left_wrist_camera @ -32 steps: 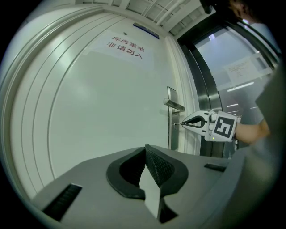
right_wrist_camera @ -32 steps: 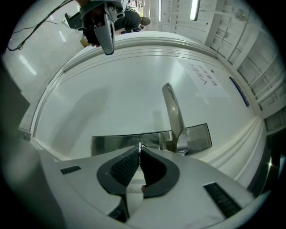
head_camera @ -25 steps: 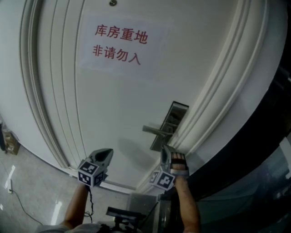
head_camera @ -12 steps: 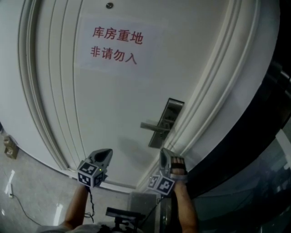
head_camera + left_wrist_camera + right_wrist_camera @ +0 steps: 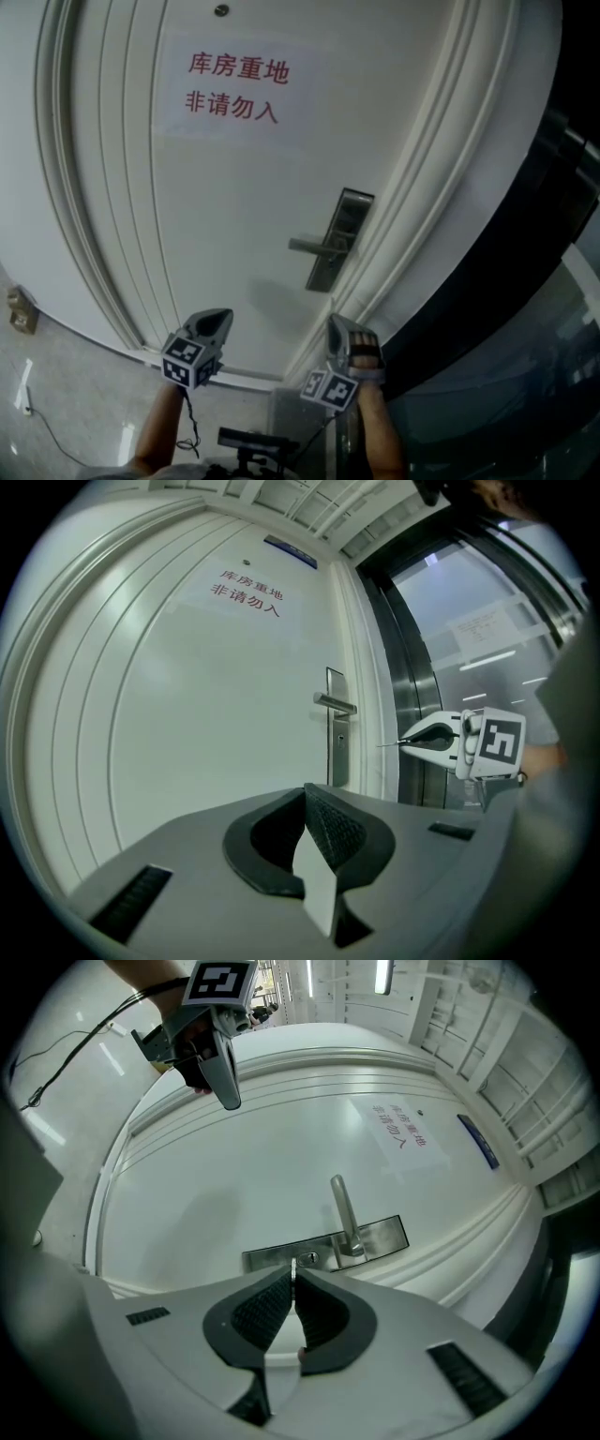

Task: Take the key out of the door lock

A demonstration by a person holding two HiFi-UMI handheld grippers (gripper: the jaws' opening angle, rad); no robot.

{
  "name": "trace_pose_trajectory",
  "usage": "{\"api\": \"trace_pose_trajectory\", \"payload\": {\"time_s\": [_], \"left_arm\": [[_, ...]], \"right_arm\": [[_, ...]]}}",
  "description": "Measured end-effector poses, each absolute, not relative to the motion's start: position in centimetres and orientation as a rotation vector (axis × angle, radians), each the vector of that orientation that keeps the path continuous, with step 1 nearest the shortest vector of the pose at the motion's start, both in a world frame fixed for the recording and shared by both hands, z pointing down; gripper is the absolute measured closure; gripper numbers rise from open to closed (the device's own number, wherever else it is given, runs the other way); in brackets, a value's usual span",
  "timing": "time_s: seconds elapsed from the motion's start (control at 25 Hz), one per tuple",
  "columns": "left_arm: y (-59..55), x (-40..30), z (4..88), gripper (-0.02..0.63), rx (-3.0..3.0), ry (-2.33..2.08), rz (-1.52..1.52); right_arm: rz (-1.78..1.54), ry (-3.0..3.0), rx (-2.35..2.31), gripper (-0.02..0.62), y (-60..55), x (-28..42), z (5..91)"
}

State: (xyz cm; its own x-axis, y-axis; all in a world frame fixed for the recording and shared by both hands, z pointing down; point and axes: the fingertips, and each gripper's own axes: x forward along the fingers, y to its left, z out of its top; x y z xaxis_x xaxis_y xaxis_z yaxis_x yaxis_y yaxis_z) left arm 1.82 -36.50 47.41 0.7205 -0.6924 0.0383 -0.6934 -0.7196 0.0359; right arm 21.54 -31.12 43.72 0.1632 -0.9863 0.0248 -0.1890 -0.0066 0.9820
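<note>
The steel lock plate (image 5: 333, 239) with its lever handle (image 5: 314, 247) sits on the white door (image 5: 234, 206). My right gripper (image 5: 336, 322) hangs below the plate, apart from it, shut on the key (image 5: 293, 1266). The key's thin blade (image 5: 392, 745) sticks out of its tip in the left gripper view. The keyhole (image 5: 309, 1258) in the plate (image 5: 323, 1249) lies just beyond the jaw tips, under the handle (image 5: 344, 1213). My left gripper (image 5: 223, 315) is shut with nothing in it, lower left, off the door.
A paper sign (image 5: 234, 86) with red characters is stuck high on the door. A dark frame and glass wall (image 5: 525, 281) stand to the right. Tiled floor (image 5: 66, 403) with a cable (image 5: 28, 412) and a small box (image 5: 21, 310) lies lower left.
My right gripper has drawn back down from the lock plate, widening the gap between them. The left gripper has stayed in place.
</note>
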Motion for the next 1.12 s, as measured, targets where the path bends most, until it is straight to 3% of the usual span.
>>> {"api": "trace_pose_trajectory", "payload": {"time_s": [0.44, 1.12], "left_arm": [[-35.2, 1.2, 47.2, 0.598, 2.882, -1.143, 0.012], [-35.3, 0.5, 47.3, 0.597, 2.892, -1.184, 0.028]], "right_arm": [[-0.829, -1.396, 1.611, 0.574, -28.8, 20.7, 43.9], [-0.258, -1.816, 2.147, 0.575, -26.9, 21.5, 45.3]]}}
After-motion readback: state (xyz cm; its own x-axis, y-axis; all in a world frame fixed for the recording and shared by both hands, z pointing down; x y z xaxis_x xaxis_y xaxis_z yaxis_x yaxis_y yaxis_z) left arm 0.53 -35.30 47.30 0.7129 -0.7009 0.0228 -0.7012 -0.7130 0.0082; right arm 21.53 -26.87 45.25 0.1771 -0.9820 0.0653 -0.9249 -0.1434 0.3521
